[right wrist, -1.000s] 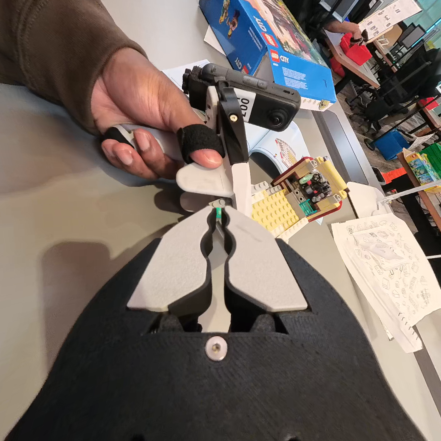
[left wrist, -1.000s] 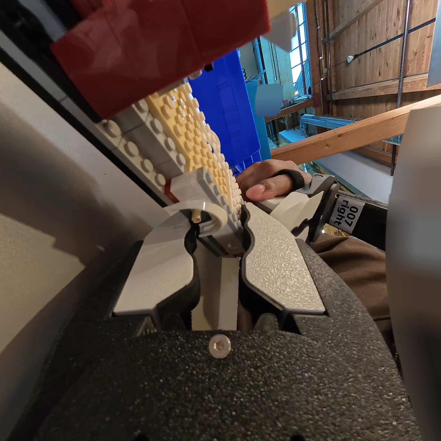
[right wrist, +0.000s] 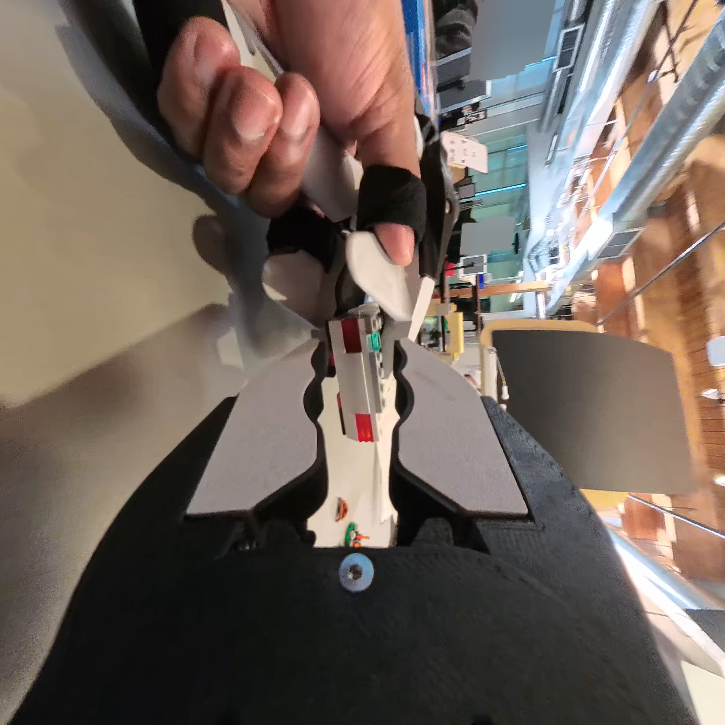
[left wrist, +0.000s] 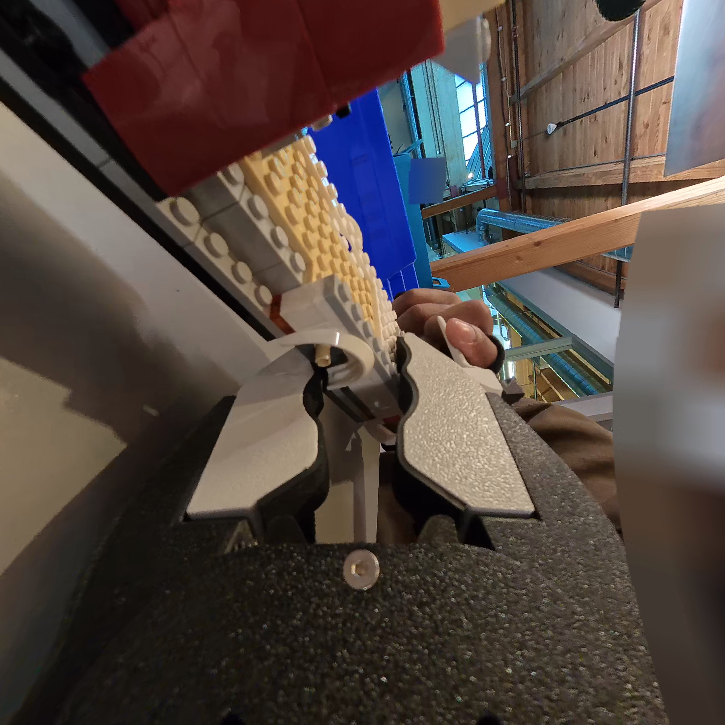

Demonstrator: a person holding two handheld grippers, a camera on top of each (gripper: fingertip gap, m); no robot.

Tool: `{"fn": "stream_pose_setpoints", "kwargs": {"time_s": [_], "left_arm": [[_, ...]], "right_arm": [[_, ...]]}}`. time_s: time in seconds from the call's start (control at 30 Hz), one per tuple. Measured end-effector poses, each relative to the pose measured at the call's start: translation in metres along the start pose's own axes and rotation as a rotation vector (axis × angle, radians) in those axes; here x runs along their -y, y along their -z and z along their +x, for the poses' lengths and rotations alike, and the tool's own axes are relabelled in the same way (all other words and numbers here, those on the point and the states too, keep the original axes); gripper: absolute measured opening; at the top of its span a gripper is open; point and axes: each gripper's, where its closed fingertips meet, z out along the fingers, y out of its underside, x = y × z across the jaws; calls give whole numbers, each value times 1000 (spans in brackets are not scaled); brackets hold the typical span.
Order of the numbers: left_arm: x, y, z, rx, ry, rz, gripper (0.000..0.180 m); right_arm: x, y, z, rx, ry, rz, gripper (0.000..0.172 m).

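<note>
Left gripper jaws clamped on the grey end of a brick model. Right gripper jaws partly open around the same model's grey-and-red edge; contact unclear.

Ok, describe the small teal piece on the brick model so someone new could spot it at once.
In the right wrist view, start at the right gripper low in the frame and look between its two grey fingers. There stands the edge of a toy brick model, white and grey with red patches. The translucent teal piece sits near its top end, the only green-blue part, beside the upper red patch.
</note>
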Motion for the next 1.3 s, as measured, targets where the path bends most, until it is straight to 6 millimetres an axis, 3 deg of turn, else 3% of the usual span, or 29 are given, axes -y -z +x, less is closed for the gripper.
{"fn": "stream_pose_setpoints", "kwargs": {"time_s": [0.4, 1.3], "left_arm": [[3, 2, 1, -7, 7, 15, 36], [3, 4, 3, 12, -38, 21, 35]], "right_arm": [[1, -7, 3, -87, 55, -12, 30], [3, -10, 2, -88, 106, -26, 22]]}}
